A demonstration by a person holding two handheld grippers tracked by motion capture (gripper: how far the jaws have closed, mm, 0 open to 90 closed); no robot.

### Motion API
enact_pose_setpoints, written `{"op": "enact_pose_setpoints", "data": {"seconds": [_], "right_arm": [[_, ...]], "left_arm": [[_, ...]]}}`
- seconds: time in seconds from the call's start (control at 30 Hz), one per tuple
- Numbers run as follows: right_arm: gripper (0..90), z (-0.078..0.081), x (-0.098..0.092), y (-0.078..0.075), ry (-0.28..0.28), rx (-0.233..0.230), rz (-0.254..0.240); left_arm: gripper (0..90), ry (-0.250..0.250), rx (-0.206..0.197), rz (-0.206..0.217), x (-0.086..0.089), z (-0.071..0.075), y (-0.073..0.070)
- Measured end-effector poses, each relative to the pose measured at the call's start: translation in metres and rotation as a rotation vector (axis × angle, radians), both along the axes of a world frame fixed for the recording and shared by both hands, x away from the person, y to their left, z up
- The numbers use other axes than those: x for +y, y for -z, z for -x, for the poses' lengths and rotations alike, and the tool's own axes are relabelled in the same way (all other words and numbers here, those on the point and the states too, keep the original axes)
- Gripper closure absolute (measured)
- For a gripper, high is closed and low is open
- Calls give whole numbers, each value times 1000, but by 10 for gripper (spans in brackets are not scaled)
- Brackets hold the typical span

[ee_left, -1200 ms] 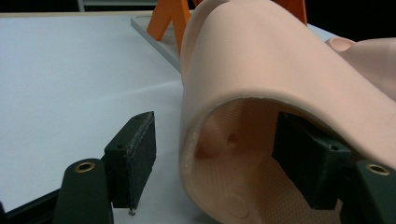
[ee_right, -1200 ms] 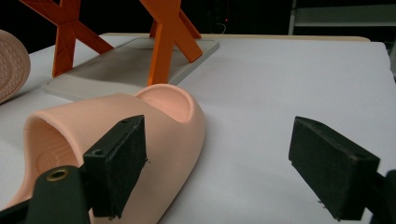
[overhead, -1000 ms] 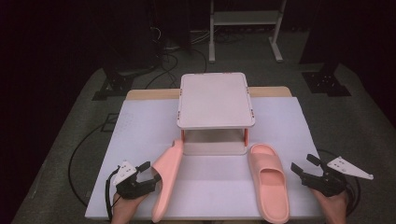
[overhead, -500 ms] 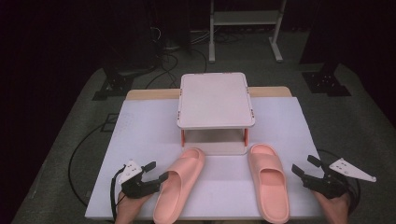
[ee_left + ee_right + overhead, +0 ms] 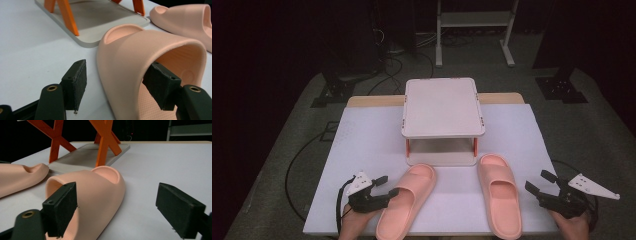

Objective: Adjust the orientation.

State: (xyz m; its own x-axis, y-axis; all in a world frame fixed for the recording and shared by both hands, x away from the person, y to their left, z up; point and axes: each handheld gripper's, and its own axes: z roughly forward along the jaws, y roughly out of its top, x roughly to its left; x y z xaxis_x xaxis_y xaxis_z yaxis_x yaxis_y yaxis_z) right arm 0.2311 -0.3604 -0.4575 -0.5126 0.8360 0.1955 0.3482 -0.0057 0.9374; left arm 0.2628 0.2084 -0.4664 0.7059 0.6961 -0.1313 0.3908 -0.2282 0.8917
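Two pink slippers lie on the white surface (image 5: 362, 135) just near of one small two-tier rack (image 5: 443, 107), neither yet on it. The left gripper (image 5: 388, 192) straddles the left slipper (image 5: 408, 200)'s strap wall, its jaws just closing, one inside, the outer pad apart. The right gripper (image 5: 542, 182)'s jaws gape empty around the right slipper (image 5: 499, 192)'s outer edge.

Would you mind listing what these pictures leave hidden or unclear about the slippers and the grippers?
- High view: heel of the left slipper is cut off by the bottom edge.
- Left gripper view: whether the inner pad presses the slipper's strap; the strap hides the contact.
- High view: lower shelf of the small rack is mostly covered by its top.
- Right gripper view: heel of the right slipper lies behind the jaw.
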Motion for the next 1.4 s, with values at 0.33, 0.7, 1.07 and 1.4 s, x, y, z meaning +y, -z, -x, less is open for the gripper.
{"op": "enact_pose_setpoints", "data": {"seconds": [0.33, 0.7, 1.07, 1.4], "right_arm": [[166, 8, 19, 0, -68, 6, 17], [323, -3, 39, 10, -114, 42, 95], [450, -14, 48, 15, -101, 89, 176], [519, -22, 54, 16, -58, 85, 245]], "left_arm": [[431, 25, 3, -3, -2, 1, -1], [518, 42, -21, -51, -8, 3, 2], [564, 58, -23, -64, -13, 1, 1], [585, 44, -12, -79, -10, 1, 3]]}}
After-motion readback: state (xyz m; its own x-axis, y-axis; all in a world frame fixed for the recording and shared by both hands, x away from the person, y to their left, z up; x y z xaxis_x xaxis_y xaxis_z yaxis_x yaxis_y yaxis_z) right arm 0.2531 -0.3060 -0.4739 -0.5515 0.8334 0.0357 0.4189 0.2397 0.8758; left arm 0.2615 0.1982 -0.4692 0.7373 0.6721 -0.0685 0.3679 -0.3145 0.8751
